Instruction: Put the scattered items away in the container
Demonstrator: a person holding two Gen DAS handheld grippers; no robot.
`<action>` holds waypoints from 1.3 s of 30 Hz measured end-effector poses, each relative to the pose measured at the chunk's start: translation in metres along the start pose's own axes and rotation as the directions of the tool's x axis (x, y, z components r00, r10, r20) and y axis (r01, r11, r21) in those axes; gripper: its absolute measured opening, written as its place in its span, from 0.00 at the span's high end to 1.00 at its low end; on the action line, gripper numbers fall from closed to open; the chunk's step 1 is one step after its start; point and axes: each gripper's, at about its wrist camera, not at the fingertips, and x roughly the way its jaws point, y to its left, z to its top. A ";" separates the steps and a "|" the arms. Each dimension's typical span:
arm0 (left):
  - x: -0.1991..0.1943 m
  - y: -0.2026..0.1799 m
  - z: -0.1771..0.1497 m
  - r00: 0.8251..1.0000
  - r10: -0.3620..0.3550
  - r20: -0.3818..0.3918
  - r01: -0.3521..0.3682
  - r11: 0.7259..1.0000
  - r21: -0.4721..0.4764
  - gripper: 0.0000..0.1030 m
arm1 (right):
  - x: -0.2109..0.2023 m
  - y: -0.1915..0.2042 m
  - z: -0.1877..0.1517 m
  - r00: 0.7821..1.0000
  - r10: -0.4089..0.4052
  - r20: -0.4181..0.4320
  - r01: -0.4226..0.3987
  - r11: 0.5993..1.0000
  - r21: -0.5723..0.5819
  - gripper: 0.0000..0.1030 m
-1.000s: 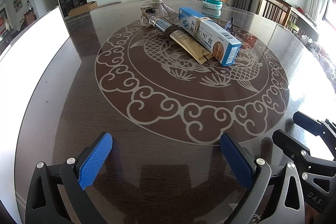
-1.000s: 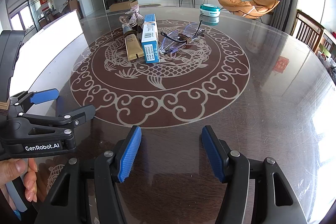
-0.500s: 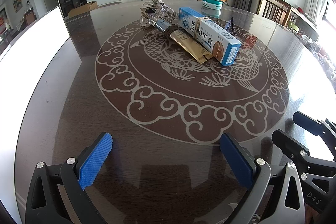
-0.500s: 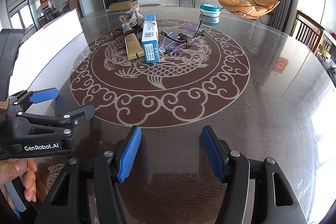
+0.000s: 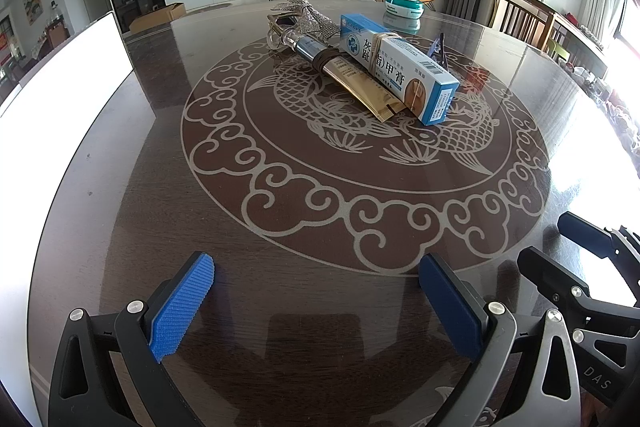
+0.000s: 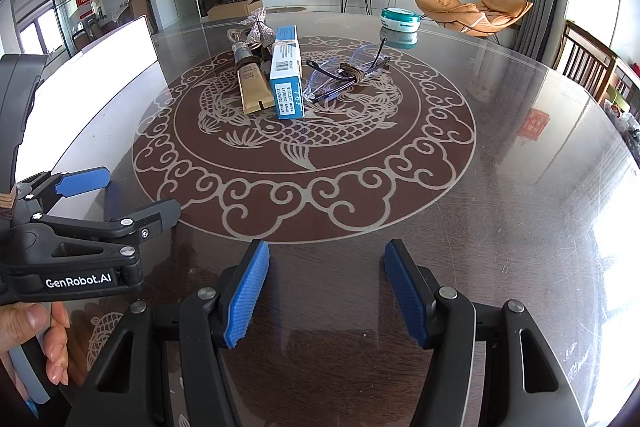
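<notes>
A blue ointment box with a rubber band lies at the table's centre. A gold tube lies beside it, with a silver sparkly bow behind. Clear safety glasses lie right of the box. A white container stands at the table's left edge. My left gripper is open and empty, near the front edge. My right gripper is open and empty, beside the left one.
A teal and white round tin sits at the far side of the dark round table. Wooden chairs stand at the right. The left gripper body shows at the right wrist view's left.
</notes>
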 end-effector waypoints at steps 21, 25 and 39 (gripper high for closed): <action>0.000 0.000 0.000 1.000 0.001 0.000 -0.001 1.000 -0.001 0.00 | 0.000 -0.001 0.000 1.000 -0.002 -0.001 0.002 1.000 -0.002 0.40; 0.000 0.000 0.000 1.000 0.001 0.000 -0.001 1.000 -0.001 0.00 | -0.001 0.000 0.000 1.000 -0.003 -0.001 0.003 1.000 -0.002 0.40; -0.001 0.011 0.000 0.999 0.034 -0.001 -0.034 0.997 -0.065 0.00 | 0.044 -0.012 0.056 0.990 0.066 -0.123 -0.071 0.997 -0.033 0.25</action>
